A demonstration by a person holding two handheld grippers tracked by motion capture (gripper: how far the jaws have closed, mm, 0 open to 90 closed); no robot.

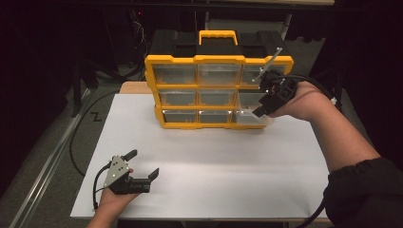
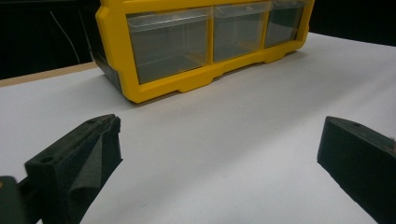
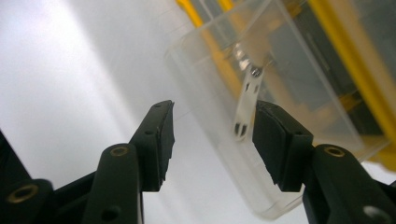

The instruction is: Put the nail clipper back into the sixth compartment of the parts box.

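Across the white desk (image 1: 199,161) we saw broad bare room before the yellow organizer (image 1: 218,90). Our right gripper (image 3: 212,135), fingers half apart and gripping nothing, hovered at the pulled-out clear drawer (image 3: 280,93), bottom right. Our left gripper (image 1: 142,166) rested near the front edge, fingers wide, empty.

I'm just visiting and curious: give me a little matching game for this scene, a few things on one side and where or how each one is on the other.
Things:
1. left gripper
2. right gripper
3. clear drawer
4. yellow handle

States:
A. pulled partway out of the cabinet's bottom right slot
B. on top of the organizer cabinet
C. jaws spread wide, low over the bare white table
D. jaws apart, right at the pulled-out drawer

Pairs: 1-C, 2-D, 3-A, 4-B
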